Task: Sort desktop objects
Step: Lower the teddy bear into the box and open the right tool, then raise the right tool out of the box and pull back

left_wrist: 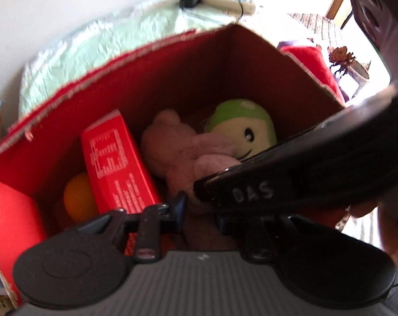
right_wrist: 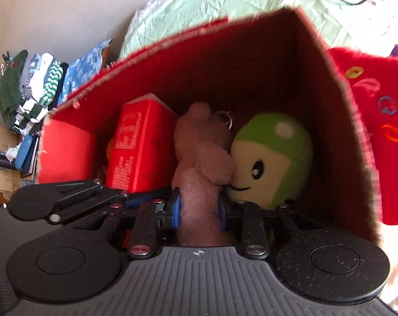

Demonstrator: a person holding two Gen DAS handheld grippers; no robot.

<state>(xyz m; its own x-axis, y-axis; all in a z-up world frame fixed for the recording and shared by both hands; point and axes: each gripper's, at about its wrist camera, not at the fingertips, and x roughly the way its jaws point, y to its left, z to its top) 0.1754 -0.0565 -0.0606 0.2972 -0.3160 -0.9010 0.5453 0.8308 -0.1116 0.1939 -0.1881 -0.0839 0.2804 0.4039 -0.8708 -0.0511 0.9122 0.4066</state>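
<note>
A red cardboard box (right_wrist: 251, 52) stands open and holds a red carton (right_wrist: 135, 147), an orange ball (left_wrist: 78, 197), a green and cream plush (right_wrist: 278, 158) and a pink plush bear (right_wrist: 201, 142). My right gripper (right_wrist: 199, 206) is shut on the pink bear's lower body, inside the box. In the left wrist view the bear (left_wrist: 183, 147) lies beside the green plush (left_wrist: 241, 123) and red carton (left_wrist: 117, 163). My left gripper (left_wrist: 199, 210) hovers over the box's near edge, partly hidden by the right gripper's black body (left_wrist: 304, 163); its jaws stand apart with nothing between them.
A pale green crumpled sheet (right_wrist: 225, 2) lies behind the box. A red plush cushion (right_wrist: 378, 121) sits to its right. Folded clothes (right_wrist: 33, 87) and blue cloth (right_wrist: 85, 65) are stacked at the left. A power strip with cables (left_wrist: 230, 2) lies at the back.
</note>
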